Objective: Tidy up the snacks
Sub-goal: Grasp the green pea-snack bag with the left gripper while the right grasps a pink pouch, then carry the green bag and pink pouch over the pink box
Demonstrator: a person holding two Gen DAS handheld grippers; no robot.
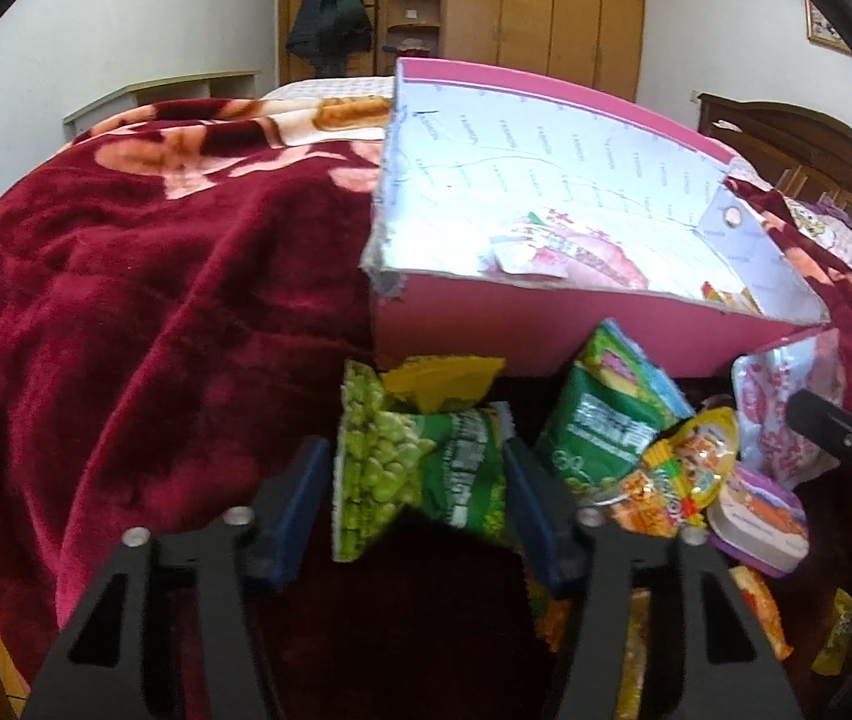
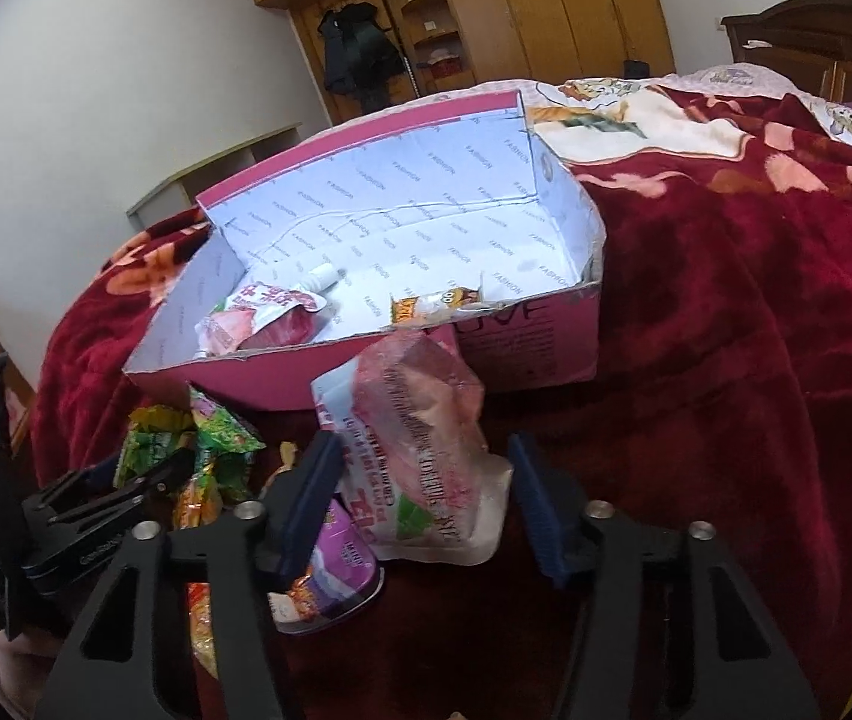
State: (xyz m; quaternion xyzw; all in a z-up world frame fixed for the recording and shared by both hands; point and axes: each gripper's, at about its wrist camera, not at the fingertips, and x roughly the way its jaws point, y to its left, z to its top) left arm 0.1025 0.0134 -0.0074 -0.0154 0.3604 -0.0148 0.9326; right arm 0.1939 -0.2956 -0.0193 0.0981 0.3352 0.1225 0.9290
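A: Left gripper [image 1: 417, 495] — blue pads pressing both sides of the green pea snack bag [image 1: 408, 468], crinkled foil, lifted just in front of the pink cardboard box [image 1: 546, 330].

B: And the right gripper [image 2: 426, 495]? Its fingers stand wide; the left pad touches a glossy pink-and-white pouch [image 2: 420, 456], the right pad sits clear of it. Grip or not, I cannot tell.

A: The box is paper-lined, with ragged edges, on a plush maroon blanket [image 1: 156, 300].

B: A pink packet [image 2: 264, 318] lies inside it already. Loose wrappers [image 1: 672, 474] are heaped in front, beside a purple-lidded cup [image 2: 336, 576].
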